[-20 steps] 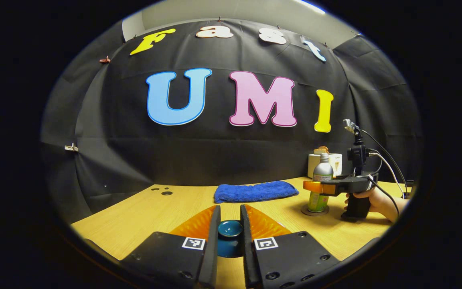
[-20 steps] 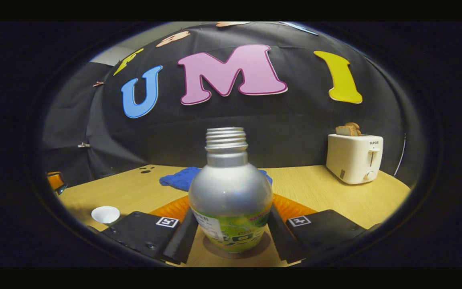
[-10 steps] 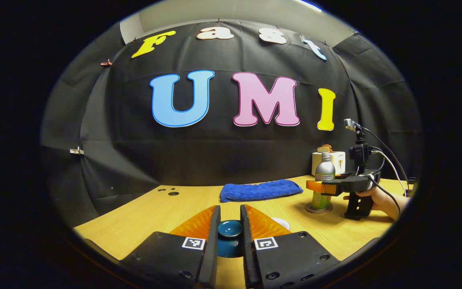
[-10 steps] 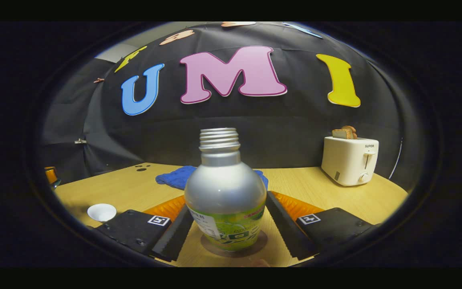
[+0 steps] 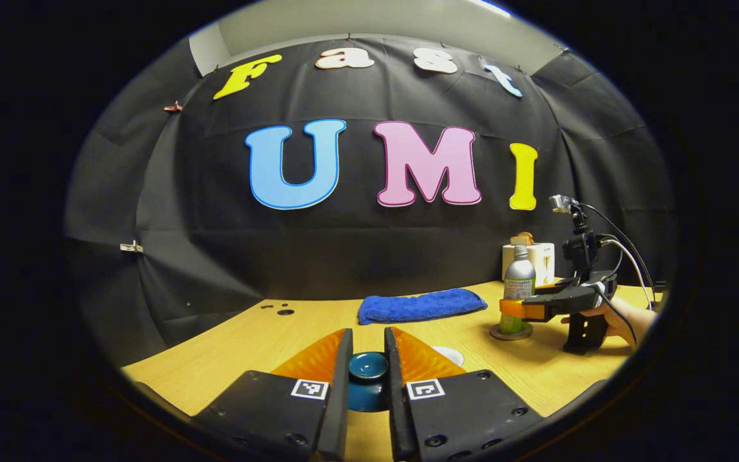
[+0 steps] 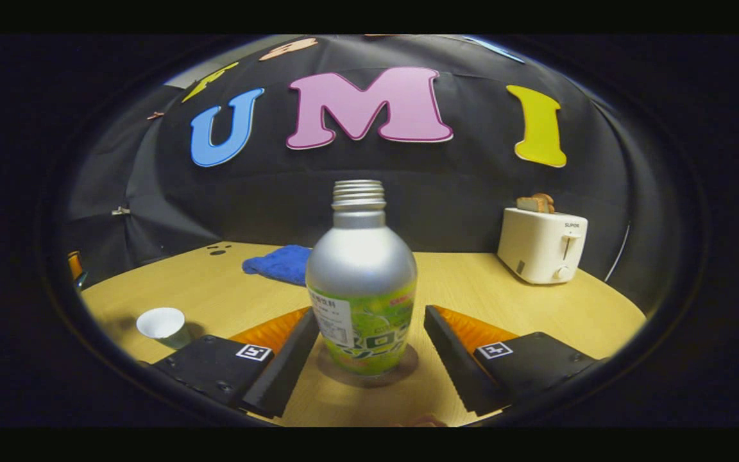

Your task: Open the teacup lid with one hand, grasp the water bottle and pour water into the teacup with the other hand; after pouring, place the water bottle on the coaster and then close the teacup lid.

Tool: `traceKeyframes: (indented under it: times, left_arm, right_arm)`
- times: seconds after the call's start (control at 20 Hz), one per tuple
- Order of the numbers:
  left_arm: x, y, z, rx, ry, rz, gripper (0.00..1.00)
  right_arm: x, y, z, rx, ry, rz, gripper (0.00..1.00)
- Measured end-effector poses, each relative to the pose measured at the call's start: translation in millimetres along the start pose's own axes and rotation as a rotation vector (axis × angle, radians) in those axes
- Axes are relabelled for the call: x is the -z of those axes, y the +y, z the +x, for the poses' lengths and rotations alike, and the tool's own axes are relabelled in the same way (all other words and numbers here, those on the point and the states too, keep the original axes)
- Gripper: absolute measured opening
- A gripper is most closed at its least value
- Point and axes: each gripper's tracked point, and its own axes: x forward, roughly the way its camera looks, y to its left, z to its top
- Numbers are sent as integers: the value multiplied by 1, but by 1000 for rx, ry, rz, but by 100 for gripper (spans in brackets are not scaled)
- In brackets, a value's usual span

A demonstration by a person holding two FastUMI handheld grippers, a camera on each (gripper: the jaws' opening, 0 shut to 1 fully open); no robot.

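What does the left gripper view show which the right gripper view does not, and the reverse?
Left gripper view: the teal lid pinched in the left gripper, and the hand that holds the right gripper.
Right gripper view: the right gripper's own fingers, open on either side of the bottle and apart from it.
Both: the bottle upright on the coaster, the blue towel, the toaster, the table and the uncovered teacup, a mere sliver in the left gripper view.
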Motion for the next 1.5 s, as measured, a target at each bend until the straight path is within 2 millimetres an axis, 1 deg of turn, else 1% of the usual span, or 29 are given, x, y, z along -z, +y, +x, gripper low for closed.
traceKeyframes:
  times: [0.05, 0.1, 0.15, 0.25, 0.35, 0.45, 0.5, 0.55, 0.65, 0.8, 1.0, 1.2, 1.25, 1.3, 1.35, 1.45, 1.5]
  left_arm:
    - [-1, -1, -1, 0, -3, -2, 27]
    - [-2, -2, -3, 2, -3, -3, 30]
    - [-1, -3, -4, 5, -2, -5, 30]
    - [1, -5, -5, 9, 2, -13, 30]
    - [0, -8, -5, 13, 2, -23, 33]
    - [1, -11, -2, 16, 4, -31, 33]
    - [0, -11, 1, 14, 2, -30, 33]
    - [-1, -12, 5, 13, 0, -28, 30]
    - [-1, -17, 14, 22, 4, -23, 30]
    - [2, -29, 27, 50, 16, -35, 30]
    - [10, -40, 48, 77, 37, -59, 30]
    - [21, -48, 68, 94, 68, -74, 31]
    - [24, -50, 73, 98, 75, -75, 31]
    - [26, -53, 77, 103, 84, -74, 28]
    - [29, -56, 81, 110, 94, -72, 31]
    - [33, -63, 88, 121, 110, -63, 31]
    - [34, -65, 91, 124, 115, -60, 28]
  right_arm:
    - [0, 0, -6, -4, -5, 23, 100]
    - [0, 2, -12, -11, -8, 40, 100]
    - [1, 3, -18, -13, -8, 45, 99]
    - [6, 2, -31, -5, -5, 19, 100]
    - [9, 1, -42, 1, -9, -10, 99]
    - [7, 7, -55, -12, -19, -33, 100]
    - [7, 9, -63, -15, -22, -63, 100]
    - [3, 12, -69, -20, -39, -99, 100]
    - [-8, 20, -85, -32, -88, -140, 100]
    - [-19, 35, -102, -88, -124, -109, 96]
    - [-30, 34, -120, -96, -165, -77, 97]
    - [-36, 24, -129, -84, -187, -71, 96]
    - [-34, 24, -129, -86, -185, -65, 97]
    - [-31, 22, -129, -90, -180, -55, 97]
    - [-29, 22, -128, -97, -174, -45, 97]
    - [-22, 23, -125, -112, -160, -22, 97]
    - [-19, 22, -123, -118, -151, -12, 97]
